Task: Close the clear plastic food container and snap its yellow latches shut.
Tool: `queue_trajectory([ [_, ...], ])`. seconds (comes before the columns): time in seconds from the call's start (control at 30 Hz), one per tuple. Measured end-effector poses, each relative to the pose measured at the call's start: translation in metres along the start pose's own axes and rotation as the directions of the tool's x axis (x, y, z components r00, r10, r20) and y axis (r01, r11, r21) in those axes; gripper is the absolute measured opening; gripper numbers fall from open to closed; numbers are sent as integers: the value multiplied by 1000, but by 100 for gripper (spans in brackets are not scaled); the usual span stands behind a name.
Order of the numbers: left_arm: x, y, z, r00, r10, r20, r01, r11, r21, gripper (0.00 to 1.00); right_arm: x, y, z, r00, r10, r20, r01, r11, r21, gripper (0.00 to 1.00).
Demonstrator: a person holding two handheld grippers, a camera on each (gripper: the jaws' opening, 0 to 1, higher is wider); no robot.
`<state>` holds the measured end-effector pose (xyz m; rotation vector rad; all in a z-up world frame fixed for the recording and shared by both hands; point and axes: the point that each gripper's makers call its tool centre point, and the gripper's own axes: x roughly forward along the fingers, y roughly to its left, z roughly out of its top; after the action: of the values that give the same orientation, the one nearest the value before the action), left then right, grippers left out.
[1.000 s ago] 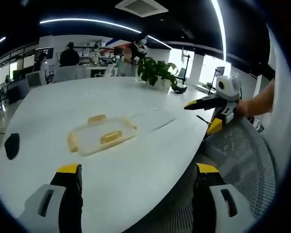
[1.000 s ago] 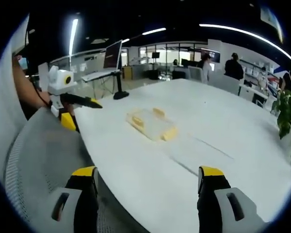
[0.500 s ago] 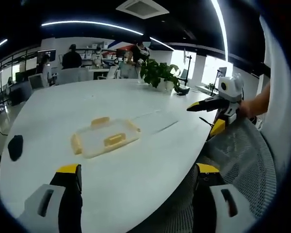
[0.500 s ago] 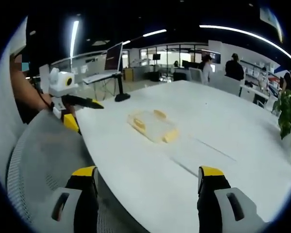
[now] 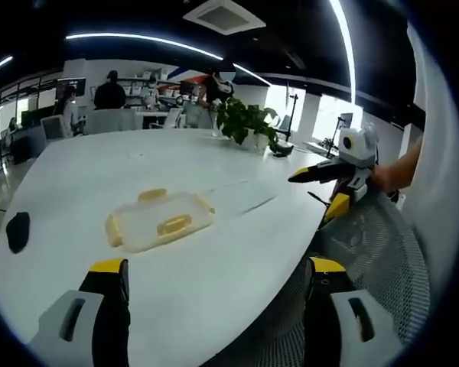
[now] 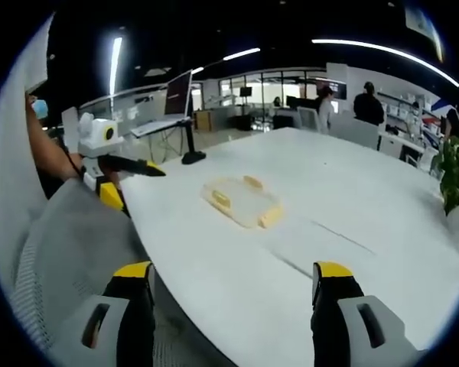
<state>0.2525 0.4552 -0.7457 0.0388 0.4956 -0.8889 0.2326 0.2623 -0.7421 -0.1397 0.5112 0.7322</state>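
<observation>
Large white oval table (image 5: 214, 252) with a smooth matte top fills the middle of both views, set in an open-plan office with a dark ceiling and long curved light strips at the top of the frame. Clear, flat rectangular plastic food container with yellow latches (image 5: 159, 221) lies on the table, left of centre in the left gripper view and just left of centre in the right gripper view (image 6: 241, 202); lid looks to be on it, latch state too small to tell. Leafy green potted plant (image 5: 247, 122) stands at the table's far edge, upper centre of the left gripper view, and at the right edge of the right gripper view (image 6: 457, 172). Small black rounded object (image 5: 17, 232) sits on the table at far left. Grey mesh chair back (image 5: 375, 260) occupies lower right of the left gripper view. Black monitor on a stand (image 6: 178, 95) is in the upper left of the right gripper view. Left gripper (image 5: 214, 283) has black jaws with yellow tips wide apart, nothing between them, well short of the container. Right gripper (image 6: 233, 284) likewise has its jaws spread wide and holds nothing.
</observation>
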Motion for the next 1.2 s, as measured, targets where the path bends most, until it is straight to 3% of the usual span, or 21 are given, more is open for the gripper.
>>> queue_trajectory([
  [0.53,3,0,5,1000,-22,-11,22,1000,6,97,5,2,-7,997,29,-67,-31,999,-44,85],
  [1.2,24,19,12,996,-68,-56,71,997,44,93,36,-21,12,990,81,-115,-99,982,-162,80],
])
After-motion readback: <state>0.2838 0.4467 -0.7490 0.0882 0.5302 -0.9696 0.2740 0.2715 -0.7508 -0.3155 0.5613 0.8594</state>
